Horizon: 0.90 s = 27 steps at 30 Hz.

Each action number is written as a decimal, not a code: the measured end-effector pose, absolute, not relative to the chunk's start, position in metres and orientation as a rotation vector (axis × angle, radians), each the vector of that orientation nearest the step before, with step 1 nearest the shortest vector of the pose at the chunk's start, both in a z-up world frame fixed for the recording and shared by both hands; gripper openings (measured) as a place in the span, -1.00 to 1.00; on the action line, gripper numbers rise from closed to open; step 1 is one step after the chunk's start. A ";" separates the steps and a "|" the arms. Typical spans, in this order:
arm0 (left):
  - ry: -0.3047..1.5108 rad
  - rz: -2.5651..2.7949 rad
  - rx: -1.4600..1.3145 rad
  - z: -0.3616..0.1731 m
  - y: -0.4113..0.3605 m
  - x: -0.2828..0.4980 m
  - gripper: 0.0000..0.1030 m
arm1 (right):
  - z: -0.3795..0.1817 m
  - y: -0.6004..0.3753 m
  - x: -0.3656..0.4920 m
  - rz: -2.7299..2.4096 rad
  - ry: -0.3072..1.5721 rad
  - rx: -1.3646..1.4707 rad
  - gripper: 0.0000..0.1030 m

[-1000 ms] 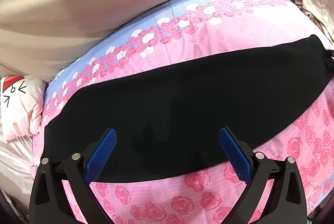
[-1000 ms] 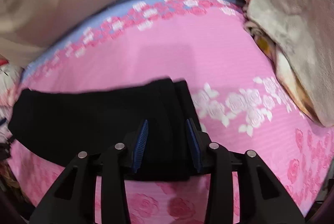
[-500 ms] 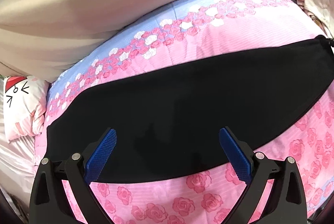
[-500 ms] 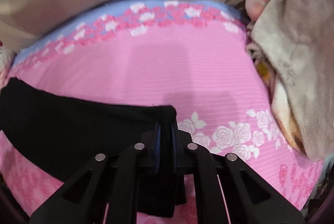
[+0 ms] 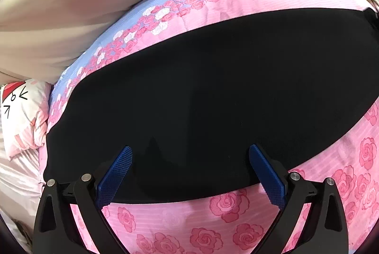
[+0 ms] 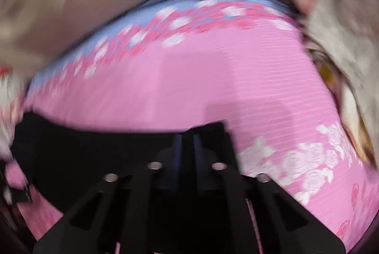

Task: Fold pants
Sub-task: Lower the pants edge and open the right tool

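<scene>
while the black pants (image 5: pixel 213 100) lie flat across the pink bed (image 5: pixel 236 218), i see my left gripper (image 5: pixel 189 171) spread wide above their near edge, holding nothing. my right gripper (image 6: pixel 187 147) has just been closing and is clenched on the pants' end.

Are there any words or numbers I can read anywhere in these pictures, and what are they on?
None: no words, numbers or brand names can be read in either view.
Pillow: only drawn black marks, like small arrows and a loop, not letters.
Bedspread: only roses.
Pants: plain black, no label showing.
</scene>
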State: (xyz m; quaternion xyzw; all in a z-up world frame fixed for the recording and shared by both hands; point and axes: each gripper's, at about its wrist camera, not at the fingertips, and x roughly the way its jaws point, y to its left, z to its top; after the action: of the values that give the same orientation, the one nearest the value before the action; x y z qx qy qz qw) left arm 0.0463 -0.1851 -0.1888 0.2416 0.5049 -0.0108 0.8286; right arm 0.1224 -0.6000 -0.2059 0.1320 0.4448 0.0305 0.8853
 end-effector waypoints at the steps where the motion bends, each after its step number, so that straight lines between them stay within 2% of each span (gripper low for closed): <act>1: 1.068 -0.022 0.514 -0.187 -0.185 0.046 0.90 | -0.197 -0.606 0.118 0.031 0.895 0.297 -0.74; 4: 1.037 -0.010 0.508 -0.173 -0.183 0.046 0.90 | -0.180 -0.609 0.088 -0.064 0.887 0.296 -0.66; 6: 1.037 -0.016 0.482 -0.165 -0.181 0.048 0.90 | -0.186 -0.611 0.047 -0.115 0.911 0.381 -0.13; 7: 1.039 -0.020 0.464 -0.162 -0.180 0.049 0.90 | -0.192 -0.612 0.026 -0.151 0.905 0.432 0.35; 8: 1.038 -0.026 0.451 -0.159 -0.180 0.050 0.90 | -0.196 -0.612 0.013 -0.171 0.902 0.459 0.52; 12: 1.061 -0.034 0.417 -0.153 -0.182 0.055 0.90 | -0.221 -0.614 -0.005 -0.173 0.900 0.651 0.52; 16: 1.095 -0.033 0.370 -0.149 -0.182 0.057 0.90 | -0.233 -0.607 -0.009 -0.168 0.783 0.780 0.72; 24: 1.107 -0.016 0.366 -0.145 -0.174 0.050 0.90 | -0.242 -0.606 0.001 -0.156 0.620 0.870 0.68; 25: 1.109 -0.013 0.363 -0.145 -0.172 0.049 0.90 | -0.243 -0.605 0.002 -0.154 0.608 0.869 0.58; 26: 1.113 -0.008 0.362 -0.145 -0.170 0.048 0.90 | -0.245 -0.603 0.004 -0.141 0.606 0.867 0.03; 27: 1.114 -0.001 0.361 -0.145 -0.168 0.047 0.90 | -0.250 -0.603 0.009 -0.100 0.625 0.883 -0.31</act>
State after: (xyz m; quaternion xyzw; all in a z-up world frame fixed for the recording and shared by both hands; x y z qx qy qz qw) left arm 0.0469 -0.1678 -0.1454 0.1702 0.5258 -0.0002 0.8334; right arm 0.0091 -0.6030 -0.2497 0.4201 0.2972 -0.0478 0.8561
